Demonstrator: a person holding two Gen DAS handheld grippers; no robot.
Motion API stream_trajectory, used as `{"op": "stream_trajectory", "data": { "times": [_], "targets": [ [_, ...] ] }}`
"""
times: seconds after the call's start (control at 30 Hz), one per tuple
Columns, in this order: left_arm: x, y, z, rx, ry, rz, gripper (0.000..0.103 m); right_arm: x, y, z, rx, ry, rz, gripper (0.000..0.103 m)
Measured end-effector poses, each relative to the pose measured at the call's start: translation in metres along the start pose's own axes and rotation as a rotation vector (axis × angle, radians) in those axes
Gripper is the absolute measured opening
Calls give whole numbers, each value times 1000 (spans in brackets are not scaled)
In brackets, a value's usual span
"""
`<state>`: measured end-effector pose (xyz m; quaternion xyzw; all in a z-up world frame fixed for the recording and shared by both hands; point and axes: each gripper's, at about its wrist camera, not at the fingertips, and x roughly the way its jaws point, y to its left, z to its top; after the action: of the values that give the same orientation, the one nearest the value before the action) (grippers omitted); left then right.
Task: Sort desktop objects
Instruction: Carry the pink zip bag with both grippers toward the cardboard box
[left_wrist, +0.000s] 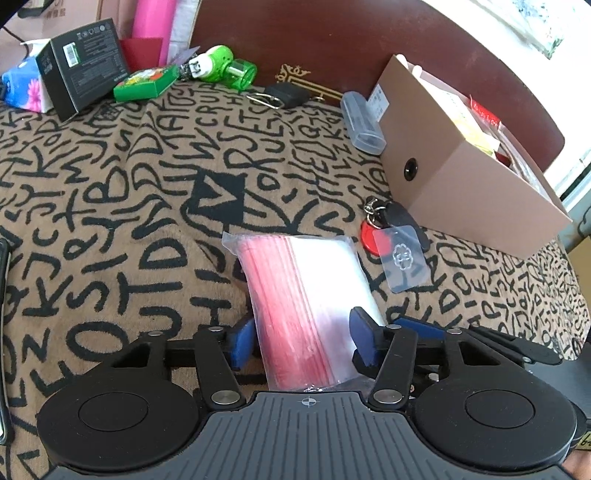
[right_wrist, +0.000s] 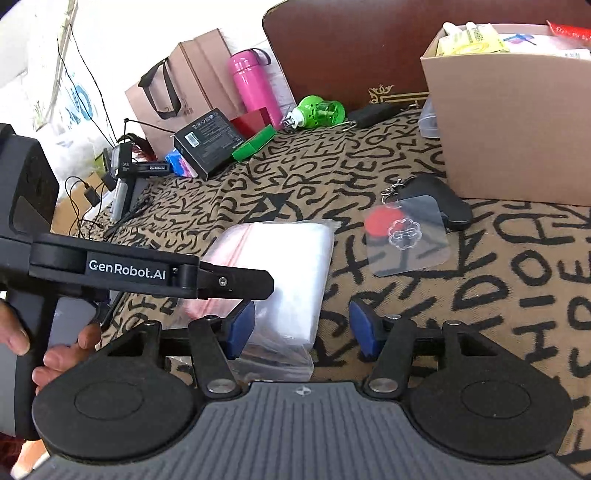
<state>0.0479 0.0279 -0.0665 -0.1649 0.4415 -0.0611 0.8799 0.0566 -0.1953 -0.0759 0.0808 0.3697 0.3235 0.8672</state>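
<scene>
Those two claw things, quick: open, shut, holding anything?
Left gripper: jaws around the pack of plastic bags; grip unclear.
Right gripper: open, holding nothing; the pack lies partly between its fingers.

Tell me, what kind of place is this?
Probably a cluttered table at someone's home: a letter-print cloth, a cardboard box full of odds and ends, keys, and a pink bottle beside a paper bag.

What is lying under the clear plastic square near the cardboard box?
Under the clear plastic square a red round tag and a black key fob show through; the patterned cloth lies beneath. Their covered parts stay unclear.
</scene>
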Motion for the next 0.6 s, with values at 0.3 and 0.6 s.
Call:
{"op": "stream_trajectory", "data": {
  "times": [0.3,0.6],
  "targets": [
    [3,0,1,12,-8,2,61,10,3,2,-1,5,50,60],
    [-2,-5,-1,35,-24,34,48,6,11,-2,3,-7,36,40]
  ]
}}
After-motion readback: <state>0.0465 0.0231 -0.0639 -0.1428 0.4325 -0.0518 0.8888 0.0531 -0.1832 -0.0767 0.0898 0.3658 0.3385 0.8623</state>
